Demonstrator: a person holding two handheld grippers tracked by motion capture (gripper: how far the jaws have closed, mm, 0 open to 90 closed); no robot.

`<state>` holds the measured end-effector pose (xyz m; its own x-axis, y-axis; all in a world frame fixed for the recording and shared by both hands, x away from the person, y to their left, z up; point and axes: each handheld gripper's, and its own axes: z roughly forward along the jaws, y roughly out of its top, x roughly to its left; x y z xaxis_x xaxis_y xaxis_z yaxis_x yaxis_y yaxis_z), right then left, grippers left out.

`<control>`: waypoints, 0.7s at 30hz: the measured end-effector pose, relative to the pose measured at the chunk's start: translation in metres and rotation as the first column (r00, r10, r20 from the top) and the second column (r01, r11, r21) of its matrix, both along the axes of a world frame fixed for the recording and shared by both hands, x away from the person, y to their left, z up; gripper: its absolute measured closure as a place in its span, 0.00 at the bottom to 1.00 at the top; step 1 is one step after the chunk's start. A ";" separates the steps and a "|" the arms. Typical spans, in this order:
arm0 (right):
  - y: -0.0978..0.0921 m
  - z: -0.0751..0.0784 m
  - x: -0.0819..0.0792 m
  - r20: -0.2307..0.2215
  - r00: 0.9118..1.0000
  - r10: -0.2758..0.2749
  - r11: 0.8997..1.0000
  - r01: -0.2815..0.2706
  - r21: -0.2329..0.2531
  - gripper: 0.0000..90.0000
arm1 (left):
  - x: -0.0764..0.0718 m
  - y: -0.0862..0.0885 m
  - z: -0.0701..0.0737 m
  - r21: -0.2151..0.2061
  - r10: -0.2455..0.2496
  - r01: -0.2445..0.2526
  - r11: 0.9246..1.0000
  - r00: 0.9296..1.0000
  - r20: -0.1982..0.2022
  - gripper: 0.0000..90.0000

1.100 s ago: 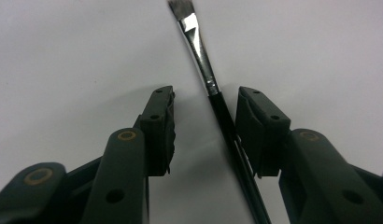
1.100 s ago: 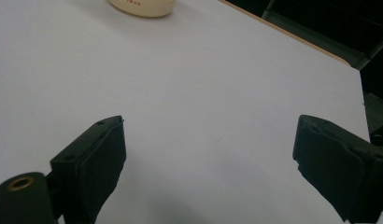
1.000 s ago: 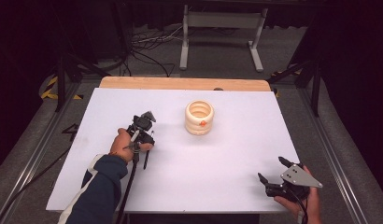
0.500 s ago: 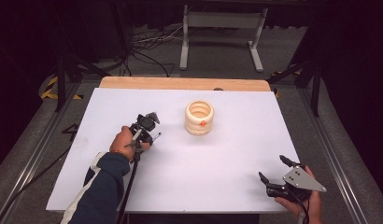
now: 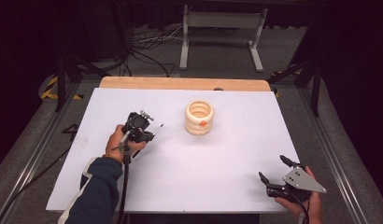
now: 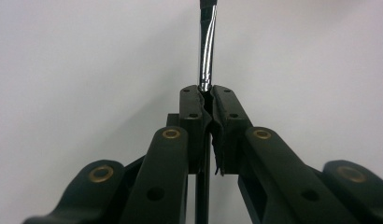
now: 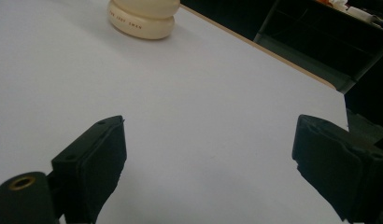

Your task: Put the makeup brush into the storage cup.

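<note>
My left gripper point(image 5: 151, 132) point(image 6: 206, 91) hovers over the left middle of the white table point(image 5: 189, 186), shut on a thin tool with a shiny metal shaft point(image 6: 207, 51). The tool's tip point(image 5: 159, 126) points right and away, toward a cream ribbed cup point(image 5: 199, 117) point(image 7: 143, 18) with an orange mark, which stands upright at the table's centre back. The tip is a short way left of the cup and apart from it. By the front right corner, my right gripper point(image 5: 272, 168) point(image 7: 210, 140) stands open and empty, aimed at the cup.
A wooden strip point(image 5: 180, 84) runs along the table's far edge. Beyond it on the floor stand a grey metal frame point(image 5: 222, 28) and loose cables point(image 5: 147, 46). Rails point(image 5: 38, 149) flank the table on both sides.
The left hand has turned, swinging the held tool from pointing down toward the person to pointing right and away at the cup. The right gripper has barely moved.
</note>
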<state>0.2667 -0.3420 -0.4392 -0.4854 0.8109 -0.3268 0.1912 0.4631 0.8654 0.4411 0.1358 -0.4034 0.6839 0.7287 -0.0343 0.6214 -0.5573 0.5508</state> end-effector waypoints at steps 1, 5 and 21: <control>0.000 0.000 0.000 0.000 1.000 0.000 1.000 0.000 0.000 0.12 | 0.000 0.000 0.000 0.000 0.000 0.000 1.000 1.000 0.000 0.93; -0.002 0.000 0.001 -0.004 1.000 -0.013 1.000 0.013 0.017 0.12 | -0.017 0.009 0.015 -0.110 -0.041 0.058 0.992 0.987 0.154 0.93; -0.002 -0.001 0.001 -0.009 1.000 -0.015 1.000 0.015 0.014 0.12 | -0.038 0.022 0.036 -0.259 -0.018 0.125 0.958 0.924 0.381 0.93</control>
<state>0.2680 -0.3444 -0.4406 -0.4756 0.8229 -0.3109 0.2055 0.4476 0.8703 0.4033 0.1573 -0.3669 0.7359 0.6758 0.0409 0.3064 -0.3863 0.8700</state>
